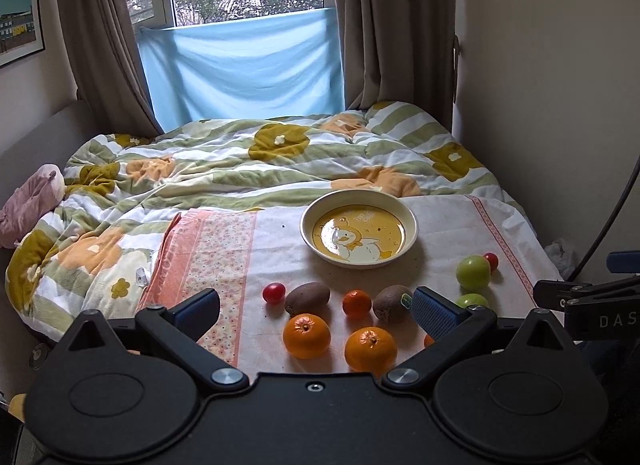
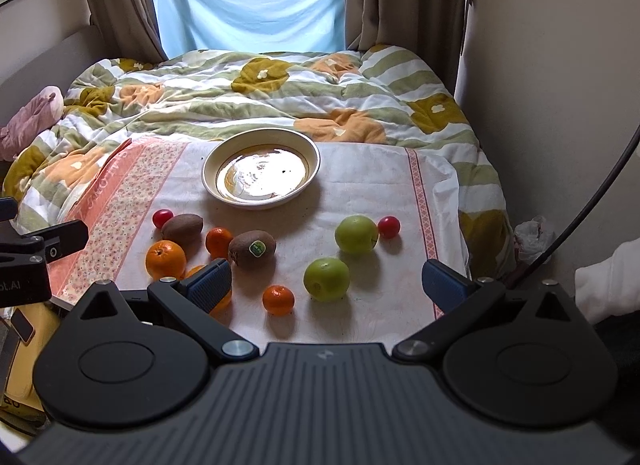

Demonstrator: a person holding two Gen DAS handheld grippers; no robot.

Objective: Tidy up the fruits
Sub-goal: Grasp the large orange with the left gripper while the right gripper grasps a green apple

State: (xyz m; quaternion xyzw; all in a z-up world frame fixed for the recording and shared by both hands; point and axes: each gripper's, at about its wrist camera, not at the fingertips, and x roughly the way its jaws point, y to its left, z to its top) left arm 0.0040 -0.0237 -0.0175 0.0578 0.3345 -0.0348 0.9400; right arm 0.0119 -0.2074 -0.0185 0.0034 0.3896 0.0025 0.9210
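Observation:
A cream bowl with a yellow duck picture (image 1: 408, 221) (image 2: 208, 175) stands empty on a white and pink cloth (image 1: 272, 249) (image 2: 400, 185) on the bed. In front of it lie two kiwis (image 1: 307, 297) (image 2: 252, 248), several oranges (image 1: 306, 335) (image 2: 278, 299), two green apples (image 1: 473, 271) (image 2: 327, 279) and two red cherry tomatoes (image 1: 274, 292) (image 2: 389, 226). My left gripper (image 1: 316, 307) is open and empty above the near fruit. My right gripper (image 2: 330, 283) is open and empty, near the closer green apple.
A flowered quilt (image 1: 240, 169) (image 2: 280, 89) covers the bed behind the cloth. A pink soft toy (image 1: 28, 205) lies at the left. A wall (image 2: 560, 105) and a black cable (image 2: 592, 193) run along the right. A curtained window (image 1: 240, 25) is at the back.

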